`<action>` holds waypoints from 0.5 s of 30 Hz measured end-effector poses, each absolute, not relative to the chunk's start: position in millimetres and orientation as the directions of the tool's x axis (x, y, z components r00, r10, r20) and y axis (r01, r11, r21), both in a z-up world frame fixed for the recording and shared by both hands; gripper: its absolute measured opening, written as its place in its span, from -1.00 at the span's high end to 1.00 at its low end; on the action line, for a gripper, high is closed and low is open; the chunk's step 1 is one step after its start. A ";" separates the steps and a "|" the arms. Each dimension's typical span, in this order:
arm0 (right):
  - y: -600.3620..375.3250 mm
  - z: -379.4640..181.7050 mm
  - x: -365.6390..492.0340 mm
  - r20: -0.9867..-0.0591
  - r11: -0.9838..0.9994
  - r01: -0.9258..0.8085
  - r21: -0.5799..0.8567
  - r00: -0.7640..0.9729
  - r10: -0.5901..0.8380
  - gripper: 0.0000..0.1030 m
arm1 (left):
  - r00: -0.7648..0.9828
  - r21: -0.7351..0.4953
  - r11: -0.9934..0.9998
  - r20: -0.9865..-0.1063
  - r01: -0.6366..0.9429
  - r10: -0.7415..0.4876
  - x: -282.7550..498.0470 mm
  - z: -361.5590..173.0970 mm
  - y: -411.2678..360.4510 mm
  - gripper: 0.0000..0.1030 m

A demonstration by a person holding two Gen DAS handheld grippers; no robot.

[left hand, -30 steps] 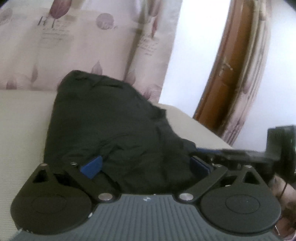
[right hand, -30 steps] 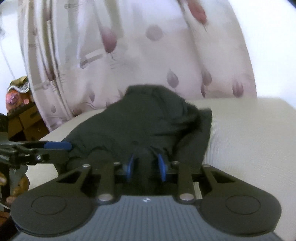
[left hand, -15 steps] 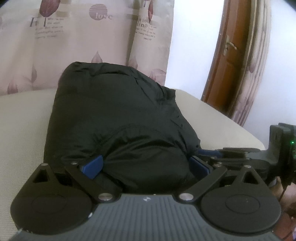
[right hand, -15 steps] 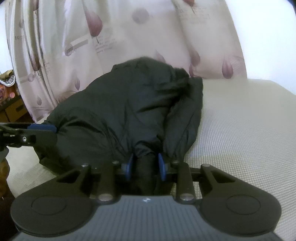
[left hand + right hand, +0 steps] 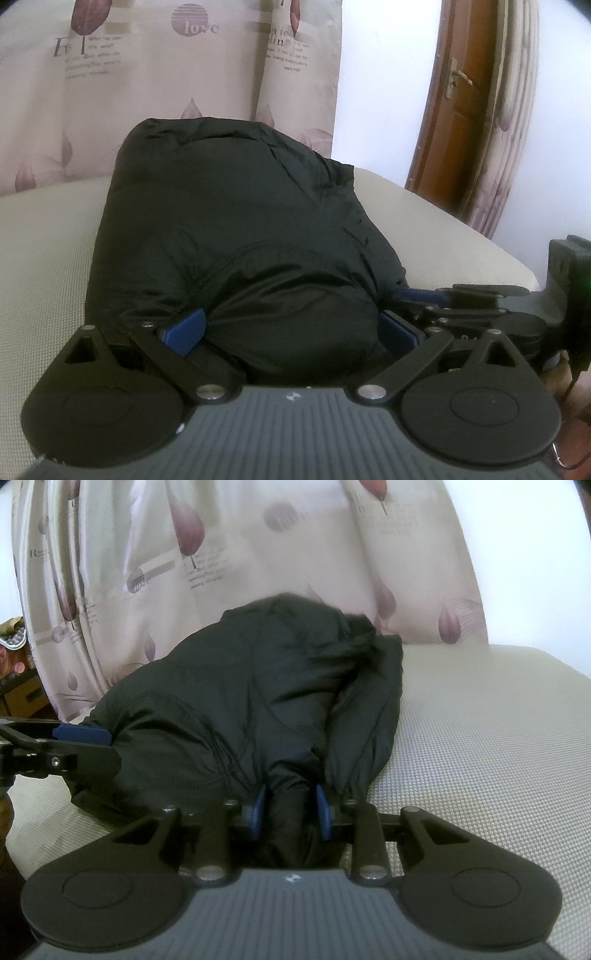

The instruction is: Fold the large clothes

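A black puffy jacket [image 5: 240, 221] lies bunched on a beige woven surface [image 5: 44, 240]. My left gripper [image 5: 290, 326] has its blue pads wide apart, and a thick bulge of the jacket's near edge fills the gap and touches both pads. The right gripper [image 5: 421, 295] shows at the right of this view, against the jacket's side. In the right wrist view my right gripper [image 5: 289, 805] is shut on a narrow gathered fold of the jacket [image 5: 240, 701]. The left gripper [image 5: 81, 738] reaches in from the left edge onto the jacket's corner.
A pale curtain [image 5: 166, 92] with leaf prints hangs close behind the surface. A brown door [image 5: 461, 110] stands at the far right in the left wrist view. Cluttered shelves [image 5: 14, 672] sit at the left edge. Bare beige surface [image 5: 480, 738] stretches right of the jacket.
Both grippers have come down with the jacket, which now rests fuller and flatter on the surface. Neither grip has changed.
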State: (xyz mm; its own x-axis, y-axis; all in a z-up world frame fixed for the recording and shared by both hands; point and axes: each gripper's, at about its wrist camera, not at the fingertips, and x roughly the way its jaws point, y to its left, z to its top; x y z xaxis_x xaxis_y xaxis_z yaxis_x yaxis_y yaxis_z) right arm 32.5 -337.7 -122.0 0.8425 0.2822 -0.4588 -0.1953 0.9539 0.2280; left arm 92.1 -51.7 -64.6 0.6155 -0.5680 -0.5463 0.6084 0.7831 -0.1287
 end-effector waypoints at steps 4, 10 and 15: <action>-338.1 -122.3 32.6 -0.457 0.955 -0.197 0.224 0.844 0.281 0.48 | 0.617 -0.114 0.784 -0.552 0.610 -0.561 92.5 -67.1 -53.8 -0.91; -339.1 -122.7 32.9 -0.455 0.954 -0.195 0.226 0.845 0.281 0.48 | 0.623 -0.077 0.785 -0.563 0.615 -0.543 92.2 -72.5 -59.4 -0.91; -340.2 -123.0 33.2 -0.454 0.953 -0.193 0.232 0.845 0.281 0.48 | 0.621 -0.076 0.781 -0.561 0.619 -0.547 93.9 -78.6 -59.3 -0.95</action>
State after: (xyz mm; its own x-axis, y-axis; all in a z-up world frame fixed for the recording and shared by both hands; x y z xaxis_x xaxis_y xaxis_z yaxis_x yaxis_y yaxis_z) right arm 33.2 -340.2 -123.0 0.8453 0.2815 -0.4541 -0.1931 0.9535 0.2316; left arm 93.9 -59.3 -78.6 0.6213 -0.5471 -0.5609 0.6195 0.7813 -0.0759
